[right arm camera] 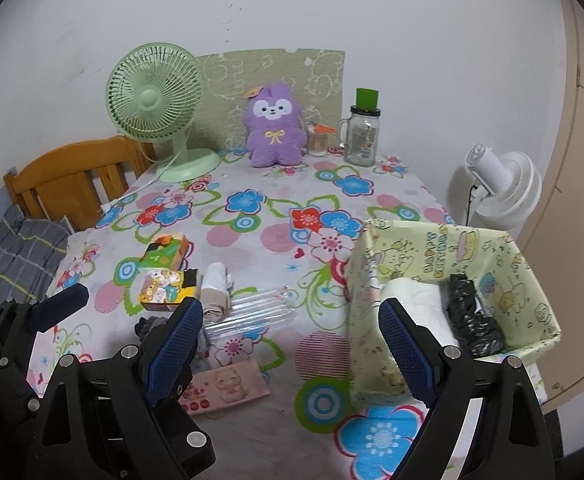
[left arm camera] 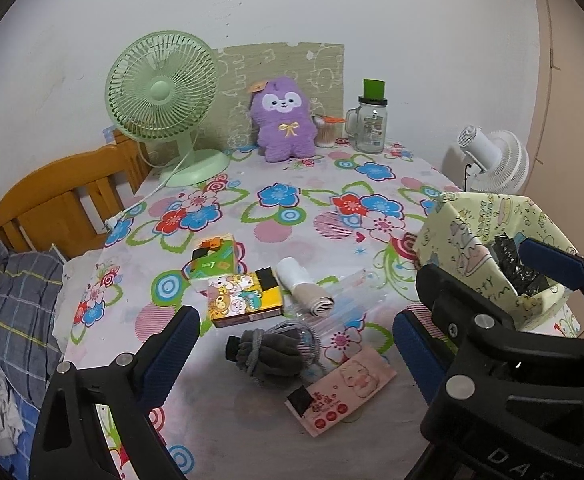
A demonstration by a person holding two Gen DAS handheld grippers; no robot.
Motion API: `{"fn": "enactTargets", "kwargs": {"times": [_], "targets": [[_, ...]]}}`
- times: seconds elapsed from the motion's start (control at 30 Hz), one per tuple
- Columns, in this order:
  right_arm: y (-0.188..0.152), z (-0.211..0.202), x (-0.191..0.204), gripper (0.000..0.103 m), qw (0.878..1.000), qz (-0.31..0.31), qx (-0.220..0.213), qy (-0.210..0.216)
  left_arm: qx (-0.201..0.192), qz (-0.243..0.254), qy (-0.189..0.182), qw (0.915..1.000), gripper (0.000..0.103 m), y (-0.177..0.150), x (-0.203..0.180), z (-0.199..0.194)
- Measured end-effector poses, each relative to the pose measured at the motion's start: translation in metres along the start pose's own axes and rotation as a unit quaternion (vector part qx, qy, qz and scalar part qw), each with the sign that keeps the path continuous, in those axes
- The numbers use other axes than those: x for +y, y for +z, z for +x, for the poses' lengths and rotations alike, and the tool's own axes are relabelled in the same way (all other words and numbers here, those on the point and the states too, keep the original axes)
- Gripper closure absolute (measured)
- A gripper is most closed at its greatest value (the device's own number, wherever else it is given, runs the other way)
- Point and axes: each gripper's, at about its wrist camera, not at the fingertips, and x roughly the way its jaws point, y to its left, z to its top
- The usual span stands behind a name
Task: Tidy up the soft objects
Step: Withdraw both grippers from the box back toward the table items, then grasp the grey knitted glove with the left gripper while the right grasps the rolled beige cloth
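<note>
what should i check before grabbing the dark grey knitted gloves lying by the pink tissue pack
1. Left gripper open and empty: ok, jaws wide with nothing between them.
2. Right gripper open and empty: ok.
3. Dark grey knitted gloves reachable: ok, they lie on the floral tablecloth just ahead of the left gripper.
4. Gloves free of clutter: not ok, the clear plastic bag touches them and their grey cord loops over it.
5. Pale yellow cartoon-print box has room: ok, only a white cloth and a black crumpled bag inside.
6. Gloves lie as one bundle: cannot tell.
</note>
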Motion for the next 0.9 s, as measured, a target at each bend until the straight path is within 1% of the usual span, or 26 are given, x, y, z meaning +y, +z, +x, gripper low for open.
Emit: {"fn": "enactTargets", "kwargs": {"times": [0.17,0.3,0.77,0.9], "targets": [[0.000,0.010,0.009,0.012,1.000,-0.006,0.009,0.009,0.004,-0.006,0.012,0.9999,0.005,-0.002,0.009,0.005],[0.001,0.018,0.015,0.012,1.000,-0.012,0.015,0.015,0.010,-0.010,0.019,0.9997,0.009,-0.003,0.015,0.012],[0.003,0.046,0.030,0.012,0.998,-0.030,0.036,0.030,0.043,-0.027,0.023,0.9984,0.011,-0.006,0.032,0.039],[0.002,0.056,0.035,0.015,0.998,-0.037,0.046,0.037,0.055,-0.031,0.019,0.9978,0.011,-0.008,0.034,0.049]]}}
